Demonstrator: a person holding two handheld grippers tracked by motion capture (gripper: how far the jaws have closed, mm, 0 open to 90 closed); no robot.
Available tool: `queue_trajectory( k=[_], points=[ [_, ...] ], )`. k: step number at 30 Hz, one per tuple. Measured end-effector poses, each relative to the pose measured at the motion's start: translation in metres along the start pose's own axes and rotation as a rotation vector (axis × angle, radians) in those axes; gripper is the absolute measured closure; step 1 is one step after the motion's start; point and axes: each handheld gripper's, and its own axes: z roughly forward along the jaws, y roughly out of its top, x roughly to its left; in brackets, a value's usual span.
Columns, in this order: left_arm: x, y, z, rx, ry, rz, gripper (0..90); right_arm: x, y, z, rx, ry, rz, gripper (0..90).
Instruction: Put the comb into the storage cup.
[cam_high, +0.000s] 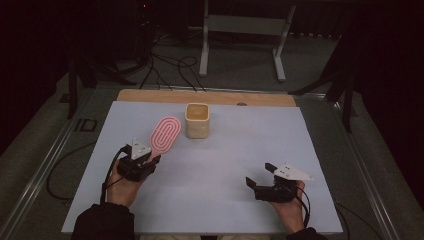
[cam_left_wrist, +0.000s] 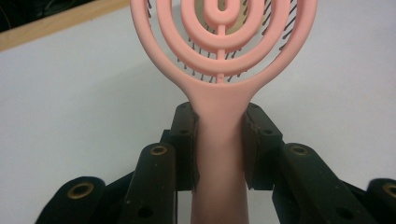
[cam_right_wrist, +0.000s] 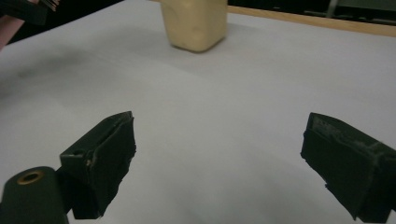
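Left gripper (cam_high: 150, 159) at 8 o'clock on table (cam_high: 240, 150), fingers (cam_left_wrist: 187, 140) clamped on handle of pink hairbrush (cam_high: 165, 135). Brush head points toward 1 o'clock, bristles facing away from gripper camera, just beside cream square container (cam_high: 197, 120) standing near 12 o'clock. Right gripper (cam_high: 260, 177) at 4 o'clock, fingers (cam_right_wrist: 105, 154) wide apart, nothing between, aimed toward 10 o'clock.

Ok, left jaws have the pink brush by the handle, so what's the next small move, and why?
Probably carry the pink hairbrush a little toward the cream cup and start tipping it upright over the open top. The left gripper is clamped on the handle, the brush head already points toward the cup close by, and the right gripper stands open and apart over bare table.
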Motion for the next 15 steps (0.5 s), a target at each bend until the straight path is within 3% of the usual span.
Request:
queue_trajectory(
  k=[8, 15],
  points=[
    [-0.005, 0.003, -0.004, -0.038, -0.002, 0.014, 70.0, 0.012, 0.019, 0.022, -0.007, 0.055, 0.006, 9.4],
    [-0.009, 0.004, -0.005, -0.054, -0.013, 0.034, 70.0, 0.02, 0.035, 0.037, -0.026, 0.073, 0.019, 9.4]
  ],
)
